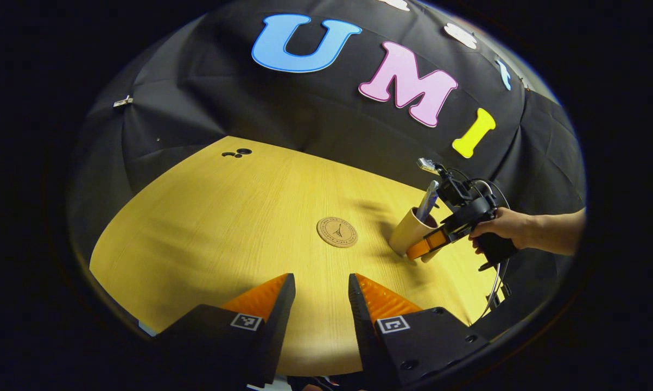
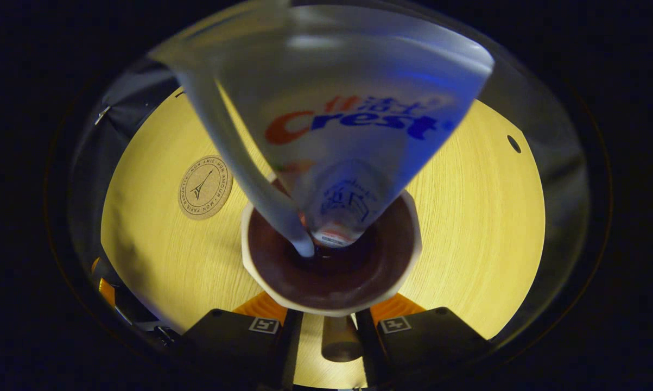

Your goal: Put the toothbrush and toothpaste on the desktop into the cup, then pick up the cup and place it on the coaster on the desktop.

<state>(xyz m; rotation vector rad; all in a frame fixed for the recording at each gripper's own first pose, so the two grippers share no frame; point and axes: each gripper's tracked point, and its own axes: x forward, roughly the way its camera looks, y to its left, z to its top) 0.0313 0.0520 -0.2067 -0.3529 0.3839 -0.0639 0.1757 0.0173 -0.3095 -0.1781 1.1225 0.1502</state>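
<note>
The right tool (image 2: 326, 320) straddles the cup's (image 2: 407, 260) handle (image 2: 340, 339); whether it is clenched, I cannot tell. Toothbrush (image 2: 239, 157) and toothpaste (image 2: 353, 136) stand inside, just ahead. The left tool (image 1: 321, 304) hangs released. The coaster (image 2: 204, 187) lies ahead-left. A loose handle grip could tip the top-heavy cup.

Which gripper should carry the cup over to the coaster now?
The right gripper. Its fingers already sit either side of the cup, which holds the toothbrush and toothpaste. The coaster lies close by. The left gripper hangs open, farther back.
</note>
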